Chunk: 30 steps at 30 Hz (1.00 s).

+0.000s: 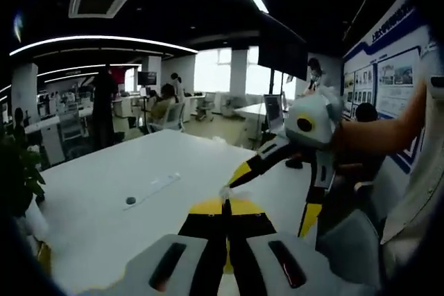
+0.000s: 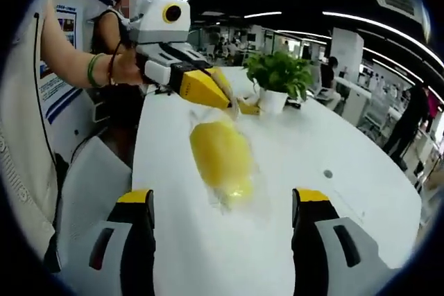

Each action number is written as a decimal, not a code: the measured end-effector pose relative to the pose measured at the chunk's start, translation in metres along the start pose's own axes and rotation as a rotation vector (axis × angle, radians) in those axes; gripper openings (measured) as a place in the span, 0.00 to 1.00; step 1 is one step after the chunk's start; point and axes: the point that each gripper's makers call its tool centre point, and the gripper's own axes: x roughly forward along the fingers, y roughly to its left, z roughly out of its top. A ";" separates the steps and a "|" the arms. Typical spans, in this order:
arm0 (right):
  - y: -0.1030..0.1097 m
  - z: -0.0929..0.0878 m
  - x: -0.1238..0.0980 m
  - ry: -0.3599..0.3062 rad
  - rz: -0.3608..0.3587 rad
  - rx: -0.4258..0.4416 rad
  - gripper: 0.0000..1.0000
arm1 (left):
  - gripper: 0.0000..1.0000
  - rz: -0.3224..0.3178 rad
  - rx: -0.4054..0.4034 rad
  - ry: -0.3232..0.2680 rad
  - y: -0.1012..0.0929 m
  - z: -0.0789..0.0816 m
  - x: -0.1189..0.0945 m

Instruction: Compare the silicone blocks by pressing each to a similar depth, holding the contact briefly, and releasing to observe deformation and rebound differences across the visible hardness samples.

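Note:
A yellow silicone block point(image 2: 218, 154) sits inside a clear plastic bag point(image 2: 239, 195) above the white table point(image 2: 347, 240). My left gripper point(image 2: 230, 102) reaches in from the upper left, its yellow jaws shut on the bag's top edge. In the left gripper view the same jaws point(image 1: 225, 206) meet tip to tip, with a scrap of clear film point(image 1: 225, 192) caught between them. My right gripper point(image 2: 223, 197) is open, one jaw on each side of the bag and apart from it. Seen from the left gripper view, the right gripper point(image 1: 270, 206) comes in from the right with spread jaws.
A green plant in a white pot point(image 2: 276, 81) stands on the table behind the bag. A small dark disc point(image 1: 130, 200) and a clear strip point(image 1: 158, 185) lie on the tabletop. A person's arm with a green wristband point(image 2: 93, 71) holds the left gripper. Several people stand in the office behind.

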 end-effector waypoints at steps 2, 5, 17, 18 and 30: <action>0.000 0.004 0.006 0.004 0.018 -0.016 0.74 | 0.00 -0.014 0.007 0.001 -0.003 0.001 -0.001; 0.004 0.020 0.018 -0.047 0.067 -0.018 0.68 | 0.00 -0.032 0.011 0.001 -0.007 0.003 -0.002; 0.021 0.026 0.038 -0.035 0.172 -0.003 0.45 | 0.00 -0.116 0.034 -0.036 -0.023 0.023 -0.010; 0.023 0.027 0.038 -0.041 0.177 -0.005 0.43 | 0.00 -0.125 0.028 -0.043 -0.024 0.024 -0.010; 0.045 0.027 0.030 -0.118 0.174 0.011 0.26 | 0.00 -0.225 0.025 -0.034 -0.042 0.018 -0.016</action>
